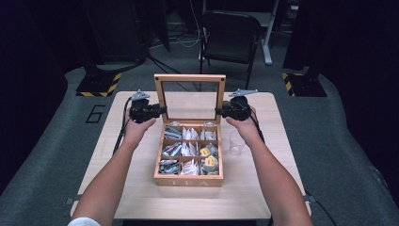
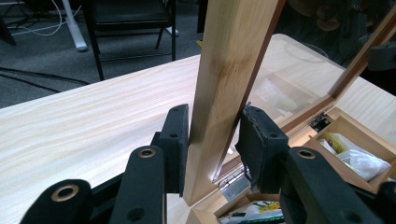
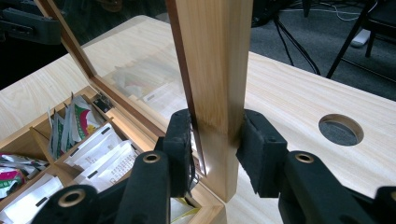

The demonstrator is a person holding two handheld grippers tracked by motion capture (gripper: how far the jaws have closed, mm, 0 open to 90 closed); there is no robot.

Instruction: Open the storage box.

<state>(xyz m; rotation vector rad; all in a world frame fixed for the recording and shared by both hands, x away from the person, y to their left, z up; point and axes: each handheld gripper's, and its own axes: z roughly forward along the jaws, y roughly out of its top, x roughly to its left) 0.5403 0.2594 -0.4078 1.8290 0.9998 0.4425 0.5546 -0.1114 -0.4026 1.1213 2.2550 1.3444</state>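
Observation:
A wooden tea box (image 1: 188, 180) lies in the middle of the table with its glass lid (image 1: 189, 78) standing upright. Sachets (image 1: 189, 149) fill its compartments. My left gripper (image 1: 162, 110) grips the lid's left side rail (image 2: 229, 56), one pad on each face of the wood. My right gripper (image 1: 219, 112) holds the right side rail (image 3: 215, 51) the same way, low down near the hinge. In the left gripper view the left gripper (image 2: 212, 126) is shut on the wood, and in the right gripper view the right gripper (image 3: 215, 126) is too.
A clear plastic cup (image 1: 236, 141) stands just right of the box. The table (image 1: 141, 197) has a round hole (image 3: 341, 129) near its right side. A black chair (image 1: 230, 33) stands on the floor beyond the table's far edge.

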